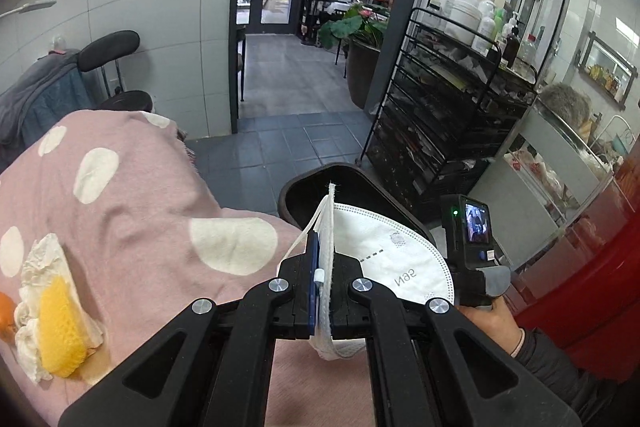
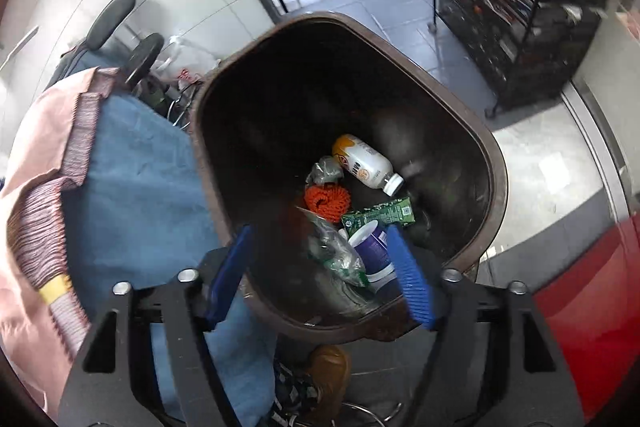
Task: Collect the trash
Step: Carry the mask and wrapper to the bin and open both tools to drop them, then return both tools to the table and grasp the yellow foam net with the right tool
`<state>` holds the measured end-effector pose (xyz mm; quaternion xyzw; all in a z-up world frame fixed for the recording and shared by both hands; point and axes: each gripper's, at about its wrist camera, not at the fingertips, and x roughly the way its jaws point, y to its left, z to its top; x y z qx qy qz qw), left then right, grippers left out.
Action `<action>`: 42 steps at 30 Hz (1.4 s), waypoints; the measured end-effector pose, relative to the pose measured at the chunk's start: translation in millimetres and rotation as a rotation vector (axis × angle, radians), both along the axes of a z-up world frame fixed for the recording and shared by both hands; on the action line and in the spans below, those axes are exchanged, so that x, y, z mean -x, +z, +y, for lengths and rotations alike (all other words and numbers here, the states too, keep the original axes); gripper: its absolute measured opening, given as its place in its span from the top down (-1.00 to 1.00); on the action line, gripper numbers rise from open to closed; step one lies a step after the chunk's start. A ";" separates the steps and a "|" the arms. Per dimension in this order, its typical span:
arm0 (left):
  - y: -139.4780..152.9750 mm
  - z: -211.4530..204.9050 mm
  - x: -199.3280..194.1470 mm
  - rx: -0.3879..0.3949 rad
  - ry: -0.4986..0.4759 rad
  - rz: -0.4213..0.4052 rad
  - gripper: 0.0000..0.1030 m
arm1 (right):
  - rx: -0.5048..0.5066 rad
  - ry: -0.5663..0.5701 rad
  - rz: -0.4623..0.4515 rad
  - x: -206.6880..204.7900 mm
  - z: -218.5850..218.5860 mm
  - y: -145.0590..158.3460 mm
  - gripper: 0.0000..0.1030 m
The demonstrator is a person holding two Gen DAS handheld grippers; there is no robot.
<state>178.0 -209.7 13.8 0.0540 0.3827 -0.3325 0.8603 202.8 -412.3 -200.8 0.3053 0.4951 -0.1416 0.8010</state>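
My left gripper [image 1: 325,259] is shut on the edge of a white folded face mask [image 1: 396,259], which hangs out to the right over the pink dotted blanket [image 1: 132,203]. Behind the mask shows the rim of the dark trash bin [image 1: 296,183]. My right gripper [image 2: 320,267] points down over the open brown trash bin [image 2: 496,163], jaws open with nothing pressed between the blue pads [image 2: 408,279]. Inside lie a white bottle [image 2: 366,163], an orange net [image 2: 328,201], a green wrapper [image 2: 380,215], a purple-white cup [image 2: 374,253] and crumpled clear plastic [image 2: 340,255]. Crumpled tissue with a yellow net [image 1: 56,323] lies on the blanket at left.
The right hand's gripper body with its camera screen [image 1: 476,227] sits just right of the mask. A black wire rack [image 1: 444,107] with bottles stands at right, a red surface [image 1: 592,287] beside it. A black stool [image 1: 110,53] and grey-blue cloths are at left. A blue towel [image 2: 140,195] hangs beside the bin.
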 end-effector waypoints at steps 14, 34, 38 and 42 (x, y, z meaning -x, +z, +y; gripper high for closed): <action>-28.4 -68.9 -19.0 -0.047 -0.054 0.066 0.93 | 0.053 -0.045 -0.062 74.7 8.6 29.6 -0.38; -88.9 -137.5 -54.7 -0.161 -0.069 0.183 -0.60 | 0.049 -0.069 -0.049 120.6 16.4 34.0 -0.45; -85.8 -134.8 -53.6 -0.159 -0.080 0.178 -0.66 | 0.042 -0.066 -0.044 120.1 16.4 33.0 -0.45; -80.5 -134.0 -49.7 -0.143 -0.089 0.172 -0.71 | 0.048 -0.060 -0.052 120.2 17.2 39.6 -0.46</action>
